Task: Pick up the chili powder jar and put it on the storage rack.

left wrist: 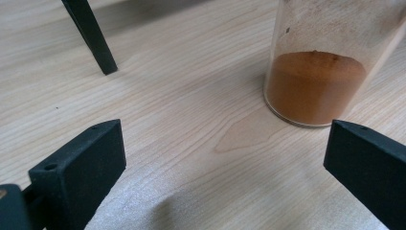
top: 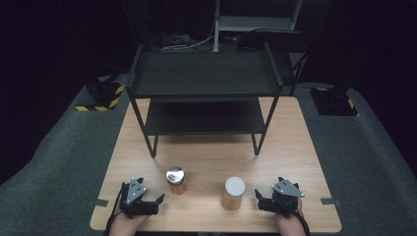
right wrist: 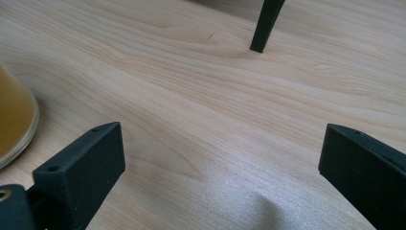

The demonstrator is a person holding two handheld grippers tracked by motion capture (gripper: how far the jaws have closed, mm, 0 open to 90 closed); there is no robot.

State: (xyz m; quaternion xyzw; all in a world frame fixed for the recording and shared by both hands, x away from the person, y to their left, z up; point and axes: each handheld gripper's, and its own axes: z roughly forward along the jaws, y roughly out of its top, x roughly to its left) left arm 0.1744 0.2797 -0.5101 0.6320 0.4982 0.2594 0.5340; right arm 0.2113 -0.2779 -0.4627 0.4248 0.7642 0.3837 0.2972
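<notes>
1. Wood-grain table (top: 295,147), black two-tier shelf rack (top: 204,83) at its far half, two jars on the near half.
2. Jar with the shiny metal lid (top: 176,180): upright, near-left of centre, reddish-brown powder at the bottom, clear above. Left gripper view shows it (left wrist: 318,72) ahead and to the right, just beyond the right-hand jaw tip, not between the jaws.
3. Jar with the white lid (top: 233,193): upright, near-right of centre, amber-yellow contents. Right gripper view catches its base edge (right wrist: 14,120) at far left, outside the left-hand jaw.
4. Left gripper (top: 147,201): released, jaws spread wide, bare table between them. Sits near the front edge, beside the metal-lid jar, apart from it.
5. Right gripper (top: 263,199): released too, jaws wide, nothing between. Just beside the white-lid jar, no contact.
6. Rack leg (left wrist: 91,36) stands ahead in the left gripper view; another leg (right wrist: 265,24) in the right gripper view.
</notes>
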